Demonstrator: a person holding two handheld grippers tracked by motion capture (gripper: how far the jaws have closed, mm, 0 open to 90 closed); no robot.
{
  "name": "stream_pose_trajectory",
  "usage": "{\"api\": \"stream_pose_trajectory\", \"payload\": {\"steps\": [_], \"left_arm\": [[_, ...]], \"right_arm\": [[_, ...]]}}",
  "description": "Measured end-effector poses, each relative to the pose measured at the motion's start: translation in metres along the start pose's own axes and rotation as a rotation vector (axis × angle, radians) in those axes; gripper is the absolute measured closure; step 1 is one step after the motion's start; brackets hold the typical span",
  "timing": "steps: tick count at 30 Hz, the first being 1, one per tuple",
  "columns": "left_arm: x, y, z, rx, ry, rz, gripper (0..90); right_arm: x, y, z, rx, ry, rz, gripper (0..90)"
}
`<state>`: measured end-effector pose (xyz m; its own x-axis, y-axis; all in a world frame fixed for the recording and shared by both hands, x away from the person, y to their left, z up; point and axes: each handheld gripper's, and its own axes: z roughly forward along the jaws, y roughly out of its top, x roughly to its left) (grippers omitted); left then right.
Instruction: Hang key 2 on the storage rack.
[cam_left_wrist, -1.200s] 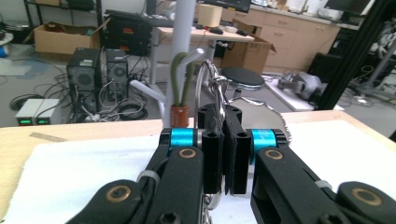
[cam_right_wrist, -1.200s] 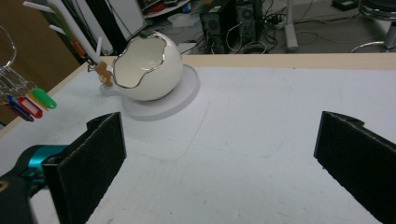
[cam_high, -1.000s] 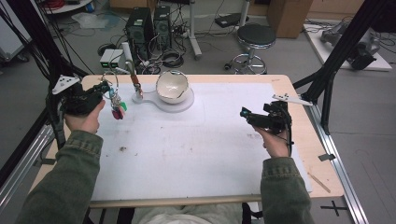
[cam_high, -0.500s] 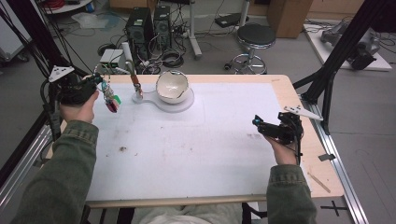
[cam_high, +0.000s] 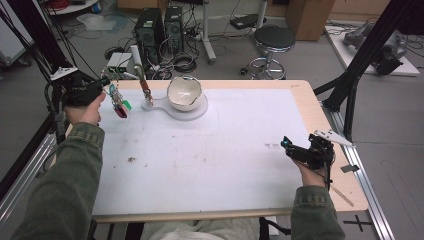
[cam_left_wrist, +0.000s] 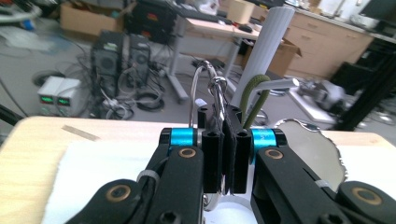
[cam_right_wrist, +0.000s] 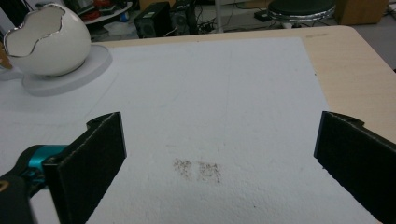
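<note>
**Keyring pinched at the far-left corner, right jaws standing wide**

Nearest you, your right gripper (cam_high: 286, 144) sits low over the white mat (cam_high: 215, 165) toward the table's right edge, its jaws spread wide with nothing between them; in its own view only a faint brown smudge (cam_right_wrist: 198, 169) lies on the mat ahead. It is well apart from everything else, so it offers no support if the left side goes wrong.

Farther off at the left edge, your left gripper (cam_left_wrist: 227, 154) is clamped tight on a metal keyring (cam_left_wrist: 215, 93), and a bunch of coloured tags (cam_high: 119, 102) dangles beneath it, clear of the mat. The pads grip only the thin wire, so I judge the ring could twist or slip out if you swing the hand quickly, and the hanging bunch could sway into the small stand (cam_high: 146, 95) just beside it and knock that over.

Beyond that, at the back of the mat, the egg-shaped bowl (cam_high: 184, 93) with its jagged, silver-edged rim sits upright on a round white base (cam_high: 197, 111). What shows of its inside looks bare and white. Should the bunch be meant for it, the broken-shell rim is the risk: tags or ring could catch there and tip the bowl.
</note>
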<state>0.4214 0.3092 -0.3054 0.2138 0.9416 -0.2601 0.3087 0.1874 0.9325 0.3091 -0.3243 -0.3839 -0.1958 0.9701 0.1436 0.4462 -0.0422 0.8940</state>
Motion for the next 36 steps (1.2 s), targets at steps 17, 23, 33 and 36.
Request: {"api": "stream_pose_trajectory", "payload": {"steps": [17,23,33,36], "left_arm": [[0.005,0.016,0.022,0.084,0.011,0.042,86.8],[0.011,0.011,0.035,0.113,0.014,0.041,86.8],[0.002,0.01,0.055,0.132,-0.031,0.075,86.8],[-0.001,0.012,0.056,0.129,-0.038,0.083,86.8]], "right_arm": [[-0.002,-0.012,-0.002,-0.001,0.005,0.0,1.4],[-0.001,-0.011,-0.002,-0.006,0.026,0.012,1.4],[0.002,-0.012,-0.002,-0.003,0.06,0.014,1.4],[0.001,-0.011,-0.002,-0.006,0.064,0.013,1.4]]}}
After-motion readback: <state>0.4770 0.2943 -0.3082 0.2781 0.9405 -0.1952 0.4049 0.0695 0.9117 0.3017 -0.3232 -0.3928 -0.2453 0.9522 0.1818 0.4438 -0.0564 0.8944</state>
